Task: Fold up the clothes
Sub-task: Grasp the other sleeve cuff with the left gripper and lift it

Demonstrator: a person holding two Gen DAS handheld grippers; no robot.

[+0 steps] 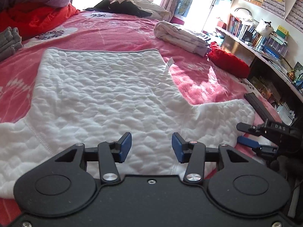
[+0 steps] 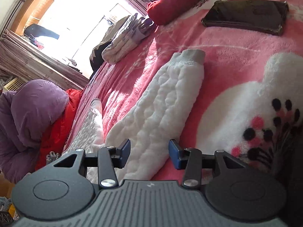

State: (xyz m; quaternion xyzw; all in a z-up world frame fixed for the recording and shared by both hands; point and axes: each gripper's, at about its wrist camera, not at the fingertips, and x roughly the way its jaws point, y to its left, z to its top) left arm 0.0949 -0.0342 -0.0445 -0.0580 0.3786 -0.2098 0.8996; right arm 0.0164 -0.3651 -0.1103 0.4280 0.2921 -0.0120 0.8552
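White quilted top (image 1: 106, 87) lies flat across the pink bedspread (image 1: 121, 30), filling the centre of the left wrist view, hem toward the top of the frame, sleeves running off at lower left and lower right. Your left gripper (image 1: 151, 147) hovers over the near end of the top, jaws apart, nothing between them. Your right gripper (image 2: 149, 154), jaws likewise spread and empty, points along the right sleeve (image 2: 161, 102), which runs from bottom centre to its grey cuff (image 2: 195, 55) in the upper middle of the right wrist view. No fold is visible yet; the step in hand appears to be the first sleeve fold. Next, you need to close the right gripper on the sleeve, probably near the cuff, and carry it inward over the body. Whether either gripper touches the fabric cannot be told. The phone (image 2: 246, 16) at upper right lies well apart from the sleeve.
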